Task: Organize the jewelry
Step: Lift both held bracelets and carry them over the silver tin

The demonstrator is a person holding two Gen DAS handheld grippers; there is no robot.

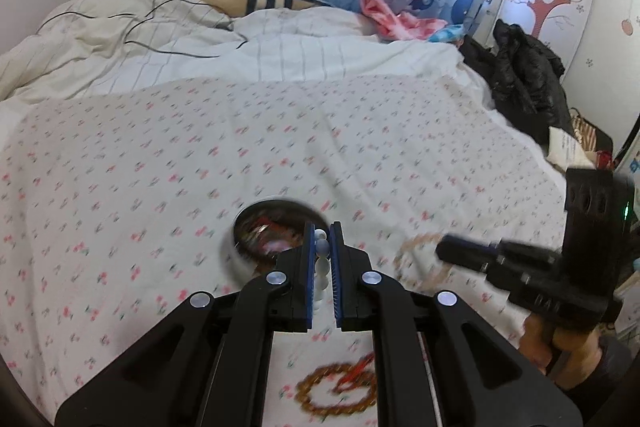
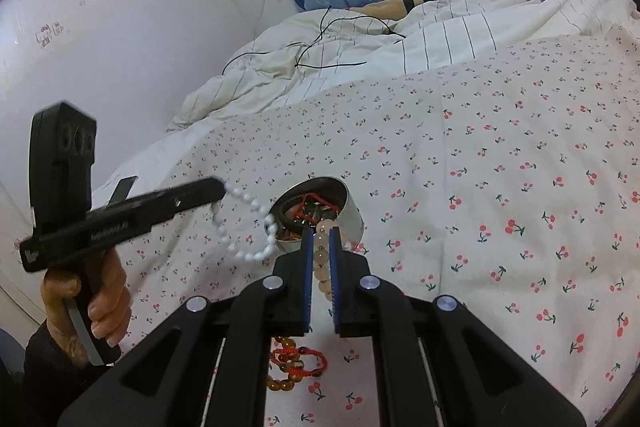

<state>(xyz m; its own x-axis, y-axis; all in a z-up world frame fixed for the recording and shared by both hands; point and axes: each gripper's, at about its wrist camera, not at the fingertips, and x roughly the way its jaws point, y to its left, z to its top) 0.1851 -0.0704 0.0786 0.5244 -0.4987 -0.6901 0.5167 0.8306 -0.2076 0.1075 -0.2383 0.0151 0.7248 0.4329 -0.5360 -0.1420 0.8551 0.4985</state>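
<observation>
The left hand-held gripper (image 1: 323,247) is clamped on a white bead bracelet (image 2: 240,227), the right hand-held gripper (image 2: 322,247) on a pale one (image 2: 323,267); both bracelets look light, limp, slippery, best pinched across the beads.

Pale lettering runs along the side of the left gripper (image 2: 218,189), too blurred to read (likely a brand mark); no other text is legible anywhere.
</observation>
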